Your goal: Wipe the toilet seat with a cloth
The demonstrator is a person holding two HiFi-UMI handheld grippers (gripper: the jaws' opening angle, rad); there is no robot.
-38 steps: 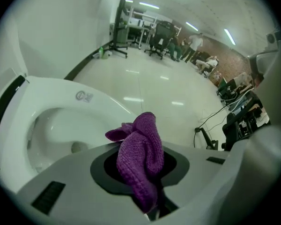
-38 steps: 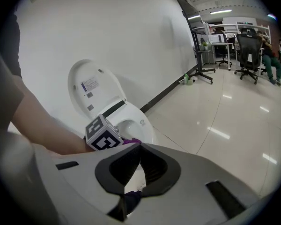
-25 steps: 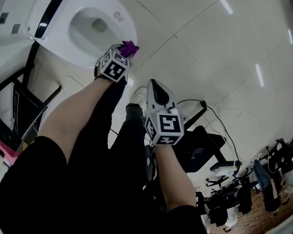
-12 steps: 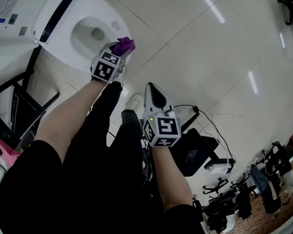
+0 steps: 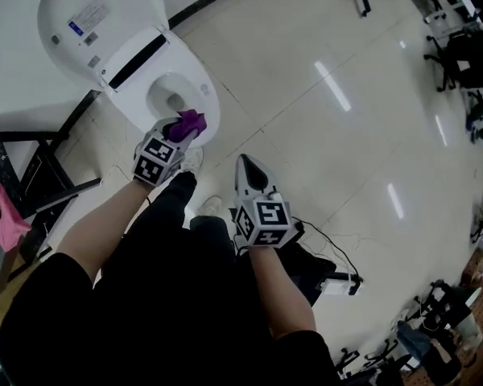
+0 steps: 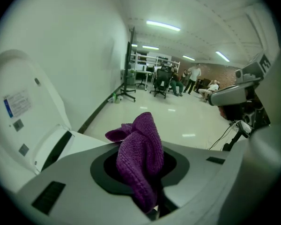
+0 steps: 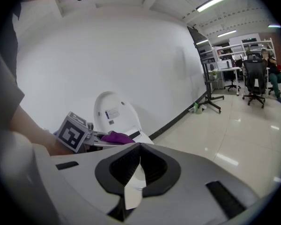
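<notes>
The person's legs [image 5: 169, 248], clothed in black, stand just short of the toilet [image 5: 205, 107], one white shoe [image 5: 192, 160] close to its front edge. The right gripper [image 5: 252, 161] hangs over the glossy tiled floor [image 5: 338, 135], off to the toilet's right and clear of it. Its jaws are drawn together to a thin slit with nothing between them. Black cables [image 5: 338, 252] trail across the floor on that same side, farther from the toilet than the right gripper.

The left gripper [image 5: 177, 132] is at the toilet's front. Its jaws are pinched on the purple cloth [image 5: 188, 124], which bunches up in a loose fold above them. From the head view the purple cloth sits over the front rim of the toilet seat [image 5: 195, 79]; whether it touches the rim cannot be told.

Behind the toilet seat, the lid [image 5: 92, 10] is raised against the white wall and carries a small label. Left of the toilet stands a dark metal frame [image 5: 32, 163] with something pink [image 5: 4, 219] hanging at its near end. Well beyond the toilet, down the long room, office chairs [image 6: 161, 78] and shelving stand under strip lights, with seated people [image 6: 210, 87] among them.
</notes>
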